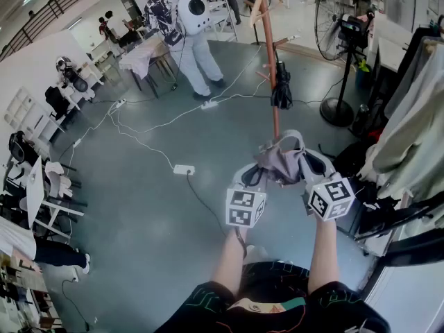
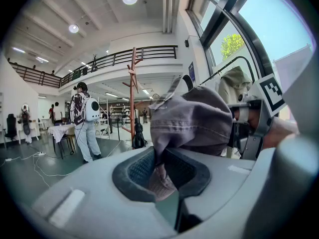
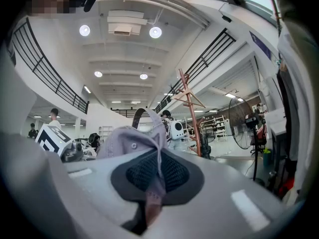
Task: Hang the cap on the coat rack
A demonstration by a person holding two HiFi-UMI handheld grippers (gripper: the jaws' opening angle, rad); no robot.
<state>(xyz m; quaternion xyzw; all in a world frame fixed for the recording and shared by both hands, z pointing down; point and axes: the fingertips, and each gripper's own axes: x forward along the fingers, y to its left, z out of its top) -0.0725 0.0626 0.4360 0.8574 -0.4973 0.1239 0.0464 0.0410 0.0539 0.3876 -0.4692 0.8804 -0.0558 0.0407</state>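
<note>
The cap (image 1: 281, 164) isn't on a peg yet. It's hanging in the air between my two grippers. My left gripper (image 2: 162, 171) is clamped on one edge of the fabric and my right gripper (image 3: 153, 183) is pinched tight on the other. Both forearms (image 1: 232, 259) reach straight out, side by side, towards the coat rack (image 1: 269, 54) ahead. I reckon the approach and the hooking-on are both left to do.

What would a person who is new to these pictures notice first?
First the grey cap, held up mid-frame with the left gripper and right gripper each shut on its fabric. Just beyond it stands the reddish coat rack, and farther left a person wearing a white backpack.
</note>
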